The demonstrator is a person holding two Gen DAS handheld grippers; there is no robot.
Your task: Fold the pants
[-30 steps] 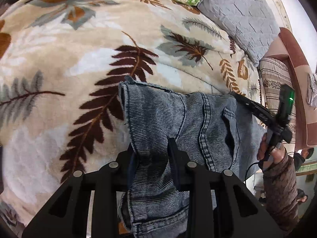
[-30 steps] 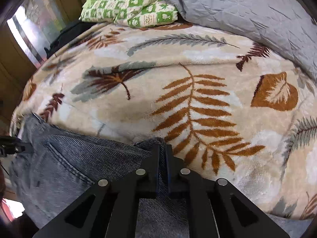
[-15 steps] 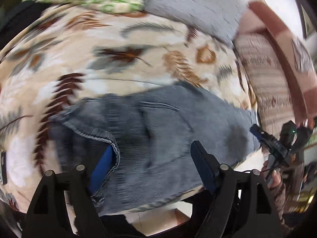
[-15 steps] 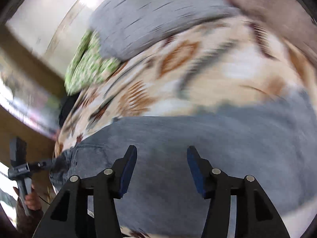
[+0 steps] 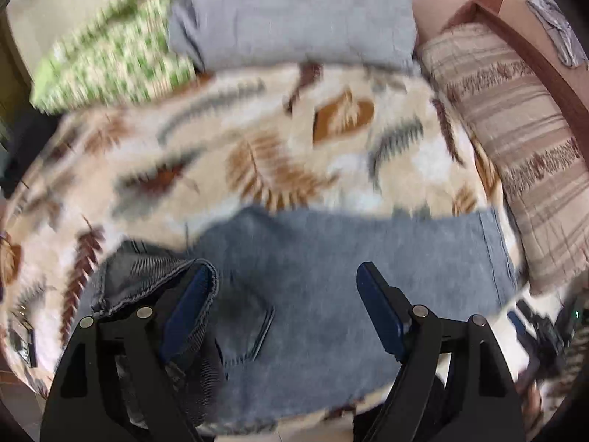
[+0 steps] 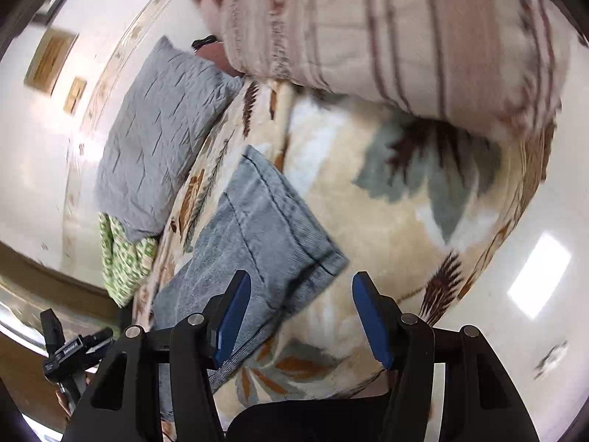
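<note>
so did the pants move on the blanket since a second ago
Yes. The pants were bunched over the dark brown fern leaf; now they lie spread out flat across the leaf-print blanket, their hem reaching toward the striped pillow.

Leaf-print blanket point(image 5: 228, 169) over bed, with jeans point(image 5: 331, 258), grey pillow point(image 5: 294, 11), green-checked pillow point(image 5: 110, 55) and striped cushion point(image 5: 515, 140)

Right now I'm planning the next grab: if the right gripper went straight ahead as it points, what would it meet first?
Probably the hem end of the jeans, lying just ahead of the right gripper on the leaf-print blanket; depth is unclear.
</note>
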